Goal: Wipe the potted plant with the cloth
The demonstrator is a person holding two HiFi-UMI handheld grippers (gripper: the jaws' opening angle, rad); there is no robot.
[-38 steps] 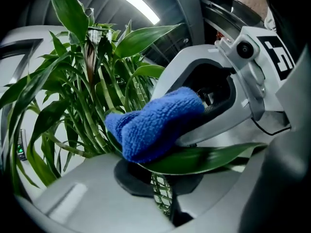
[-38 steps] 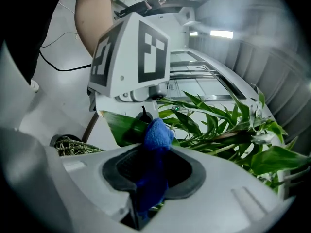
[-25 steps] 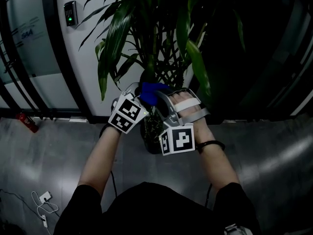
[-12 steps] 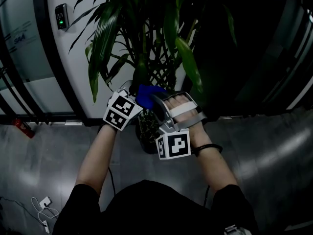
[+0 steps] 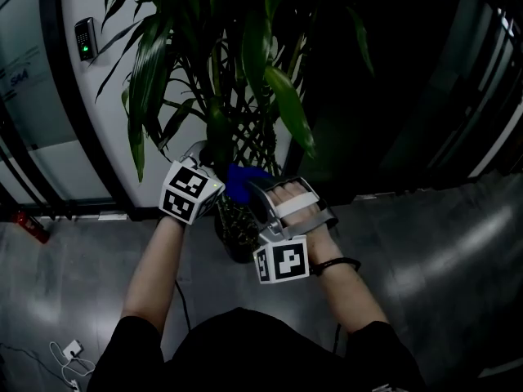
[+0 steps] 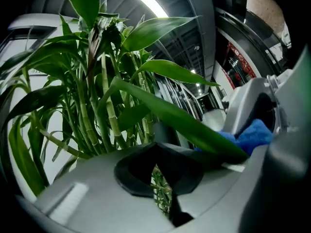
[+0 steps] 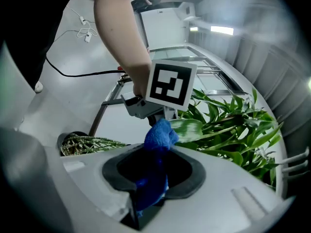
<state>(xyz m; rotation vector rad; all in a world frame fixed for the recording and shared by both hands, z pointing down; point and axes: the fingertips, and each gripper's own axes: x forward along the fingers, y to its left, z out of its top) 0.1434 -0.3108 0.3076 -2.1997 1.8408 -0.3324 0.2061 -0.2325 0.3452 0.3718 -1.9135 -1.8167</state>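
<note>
The potted plant point(image 5: 214, 96) has long green leaves on bamboo-like stalks, and its pot point(image 5: 233, 235) stands on the floor just below my hands. My right gripper point(image 5: 253, 188) is shut on a blue cloth point(image 7: 158, 144), whose free end presses against one leaf point(image 7: 189, 129). My left gripper point(image 5: 211, 160) sits close on the other side of that leaf point(image 6: 180, 118). Its jaws point(image 6: 165, 198) leave only a thin slit, with stalks showing through. The leaf lies across the top of its right-hand finger, next to the cloth point(image 6: 252, 132).
A card reader point(image 5: 85, 41) is on the white wall behind the plant, beside glass panels. A red object point(image 5: 29, 225) lies at the wall's foot on the left. White cables point(image 5: 69, 354) lie on the grey floor at lower left. Dark panels fill the right.
In the head view both grippers and the cloth have drifted a little down and left together, and the view itself has shifted. Neither grip has changed.
</note>
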